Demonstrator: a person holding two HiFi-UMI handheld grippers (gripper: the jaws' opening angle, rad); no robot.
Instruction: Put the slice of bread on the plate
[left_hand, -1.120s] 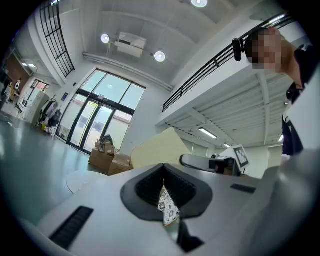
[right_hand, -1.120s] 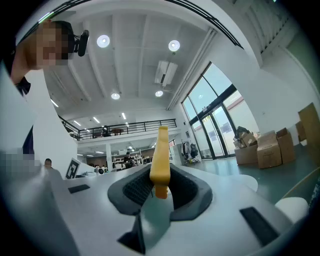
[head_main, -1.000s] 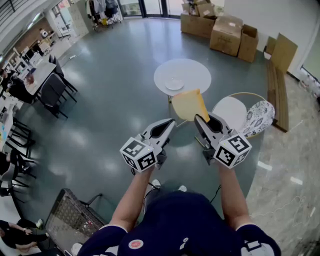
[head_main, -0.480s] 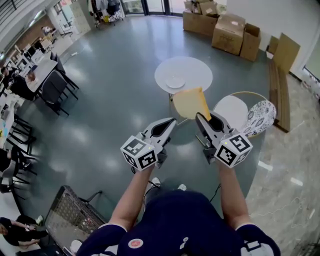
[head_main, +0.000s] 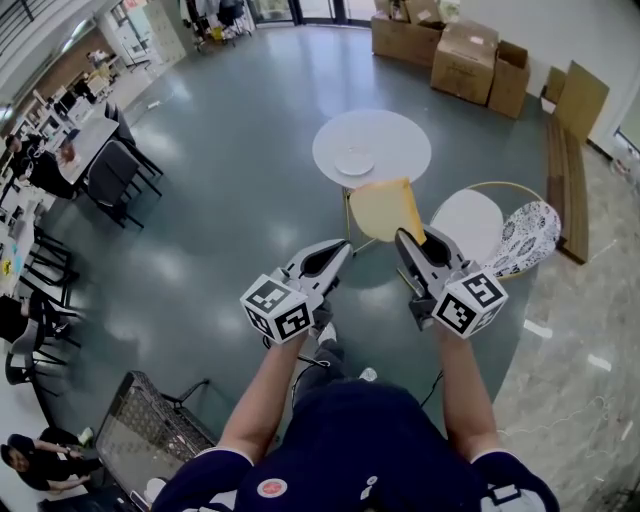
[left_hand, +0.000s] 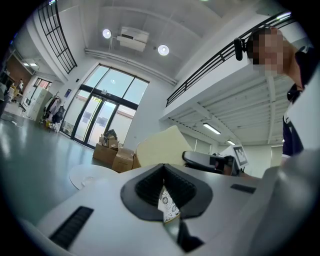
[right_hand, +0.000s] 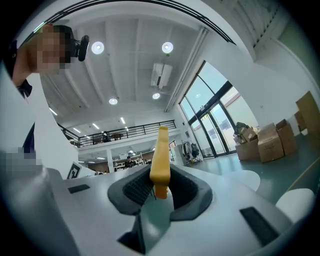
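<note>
right tongs (head_main: 412, 238) hold bread (head_main: 380, 208), plate (head_main: 354, 162) on table (head_main: 400, 140) beyond.

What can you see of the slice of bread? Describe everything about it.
The slice of bread is flat, pale yellow and squarish, with a deeper yellow rim. It looks like smooth foam or plastic, whole and undamaged. It stands on edge in mid-air, clamped by its lower part in the right gripper, short of the round white table. Nothing else touches it.
</note>
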